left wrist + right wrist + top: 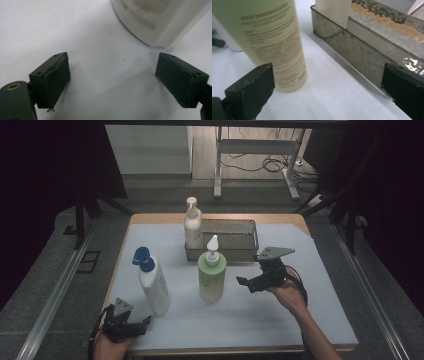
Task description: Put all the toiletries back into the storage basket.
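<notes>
1. While both hands rest low over the desk [300, 320], the right gripper [246, 283] sits just right of the green pump bottle [212, 279], fingers spread wide, nothing between them.
2. Seen in the right gripper view, the green bottle [274, 42] stands upright on the white desk cover [332, 100], in front of the left finger [249, 92] and apart from it; the other finger [404, 92] sits in front of the metal tray's wall [359, 57].
3. Left gripper [141, 323] is at the near left edge of the desk, fingers open and empty, aimed toward the white bottle with the blue pump [152, 282].
4. From the left gripper view, that white bottle's base [160, 22] stands just beyond the open fingers [53, 80], closer to the right-hand one, not touching either.
5. Metal tray [250, 251] lies at the far middle of the desk, just behind the green bottle.
6. Cream pump bottle [193, 225] stands upright in the tray's left end; in the right gripper view its ribbed lower part [334, 11] shows inside the tray corner.
7. Tray floor shows a brownish patch and crinkled foil-like shine [392, 22] in the right gripper view; can't tell what it is.
8. All three bottles upright, well apart from each other, the green one between the other two.
9. Grey three-cornered plate [273, 253] tops the right gripper; cable [300, 285] loops by the wrist.
</notes>
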Action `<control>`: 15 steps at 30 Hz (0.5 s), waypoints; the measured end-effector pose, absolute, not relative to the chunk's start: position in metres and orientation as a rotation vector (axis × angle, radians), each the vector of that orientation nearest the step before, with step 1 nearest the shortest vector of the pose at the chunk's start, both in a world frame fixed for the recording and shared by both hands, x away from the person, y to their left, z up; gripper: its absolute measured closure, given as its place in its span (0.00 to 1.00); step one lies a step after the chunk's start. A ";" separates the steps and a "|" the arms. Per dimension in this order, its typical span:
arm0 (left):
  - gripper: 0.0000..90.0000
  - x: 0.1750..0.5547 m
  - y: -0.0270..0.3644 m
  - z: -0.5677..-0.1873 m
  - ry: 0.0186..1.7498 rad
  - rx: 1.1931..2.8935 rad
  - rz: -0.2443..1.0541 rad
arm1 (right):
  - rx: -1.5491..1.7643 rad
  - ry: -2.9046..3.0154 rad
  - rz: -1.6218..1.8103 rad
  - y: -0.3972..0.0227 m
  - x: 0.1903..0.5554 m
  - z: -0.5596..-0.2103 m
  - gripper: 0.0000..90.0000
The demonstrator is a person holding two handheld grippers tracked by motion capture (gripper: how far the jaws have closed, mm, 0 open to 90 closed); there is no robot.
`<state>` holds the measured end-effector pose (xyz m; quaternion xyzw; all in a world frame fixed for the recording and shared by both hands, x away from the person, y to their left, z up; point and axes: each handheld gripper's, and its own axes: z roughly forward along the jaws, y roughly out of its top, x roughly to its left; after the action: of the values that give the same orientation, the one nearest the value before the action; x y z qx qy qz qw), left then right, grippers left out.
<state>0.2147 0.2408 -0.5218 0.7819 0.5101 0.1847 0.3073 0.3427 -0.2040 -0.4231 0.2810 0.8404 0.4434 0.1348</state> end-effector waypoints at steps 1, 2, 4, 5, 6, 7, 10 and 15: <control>0.13 0.215 0.241 -0.522 1.349 2.068 0.489 | 0.813 2.439 1.292 -0.204 0.341 -0.423 0.00; 0.13 0.215 0.241 -0.522 1.349 2.068 0.489 | 0.813 2.443 1.300 -0.204 0.339 -0.423 0.00; 0.13 0.215 0.241 -0.522 1.349 2.068 0.489 | 0.811 2.453 1.311 -0.203 0.335 -0.423 0.00; 0.13 0.215 0.241 -0.522 1.349 2.068 0.489 | 0.813 2.460 1.313 -0.202 0.333 -0.424 0.00; 0.13 0.215 0.241 -0.522 1.349 2.068 0.489 | 0.810 2.472 1.310 -0.200 0.332 -0.424 0.00; 0.13 0.215 0.241 -0.522 1.349 2.068 0.490 | 0.804 2.480 1.308 -0.199 0.331 -0.424 0.00; 0.13 0.215 0.241 -0.522 1.349 2.068 0.489 | 0.793 2.499 1.301 -0.193 0.326 -0.425 0.00; 0.13 0.215 0.241 -0.522 1.349 2.067 0.489 | 0.779 2.543 1.315 -0.182 0.320 -0.425 0.00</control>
<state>0.2146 0.2407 -0.5218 0.7816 0.5102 0.1850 0.3074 0.3199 -0.1824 -0.4248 0.2614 0.8539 0.4415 0.0873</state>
